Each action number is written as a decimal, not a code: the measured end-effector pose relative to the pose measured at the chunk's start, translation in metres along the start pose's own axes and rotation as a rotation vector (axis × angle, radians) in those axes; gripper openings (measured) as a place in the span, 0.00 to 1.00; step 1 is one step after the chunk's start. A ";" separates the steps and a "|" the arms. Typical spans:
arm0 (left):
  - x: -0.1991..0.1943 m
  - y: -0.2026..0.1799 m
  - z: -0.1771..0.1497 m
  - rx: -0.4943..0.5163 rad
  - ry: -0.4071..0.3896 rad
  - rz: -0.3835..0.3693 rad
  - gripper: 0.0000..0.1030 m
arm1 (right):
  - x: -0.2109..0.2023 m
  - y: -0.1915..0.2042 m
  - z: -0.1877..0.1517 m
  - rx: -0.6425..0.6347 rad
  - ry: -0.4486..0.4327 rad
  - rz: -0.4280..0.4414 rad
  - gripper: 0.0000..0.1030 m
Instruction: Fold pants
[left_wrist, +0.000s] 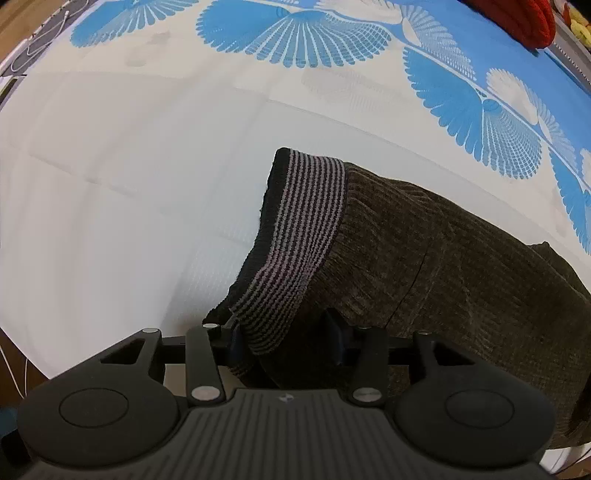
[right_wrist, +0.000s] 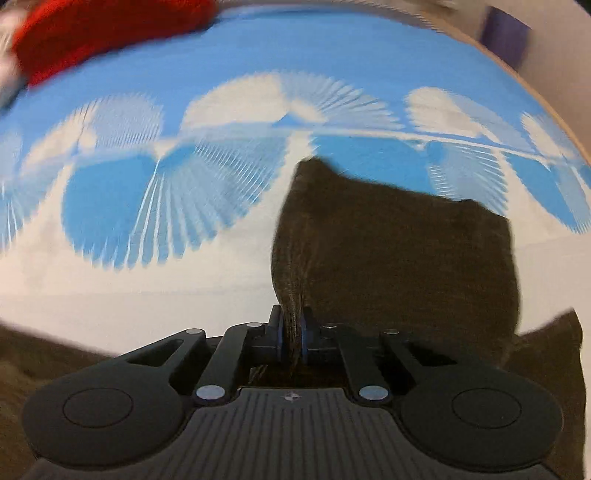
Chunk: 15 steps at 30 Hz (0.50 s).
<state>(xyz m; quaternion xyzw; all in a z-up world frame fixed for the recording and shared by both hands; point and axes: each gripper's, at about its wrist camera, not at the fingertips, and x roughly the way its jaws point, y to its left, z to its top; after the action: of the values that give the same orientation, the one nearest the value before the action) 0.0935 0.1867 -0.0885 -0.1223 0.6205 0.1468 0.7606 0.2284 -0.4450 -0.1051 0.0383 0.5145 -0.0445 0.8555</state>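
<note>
One pants, one red garment, two hand-held grippers.

Dark olive-brown ribbed pants with a black-and-grey striped waistband; white sheet with blue fan motifs; something red.

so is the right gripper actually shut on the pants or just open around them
Shut on them. In the right wrist view the right gripper has its fingers pressed together on a pinched ridge of the brown pants.

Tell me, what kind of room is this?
Probably a home, perhaps a bedroom: brown pants lie on a white and blue patterned sheet like a bedspread, with a red knitted garment at its far edge.
</note>
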 end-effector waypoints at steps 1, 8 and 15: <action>-0.001 0.000 0.000 -0.001 -0.005 0.001 0.42 | -0.010 -0.011 0.002 0.045 -0.030 0.007 0.07; -0.021 -0.001 -0.006 0.025 -0.099 -0.001 0.26 | -0.103 -0.121 -0.024 0.364 -0.236 0.028 0.07; -0.030 0.000 -0.012 0.064 -0.133 -0.019 0.26 | -0.127 -0.208 -0.126 0.493 -0.033 0.141 0.07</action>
<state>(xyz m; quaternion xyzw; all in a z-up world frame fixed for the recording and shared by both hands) 0.0766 0.1797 -0.0612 -0.0937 0.5717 0.1275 0.8050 0.0347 -0.6330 -0.0562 0.2806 0.4700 -0.1094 0.8297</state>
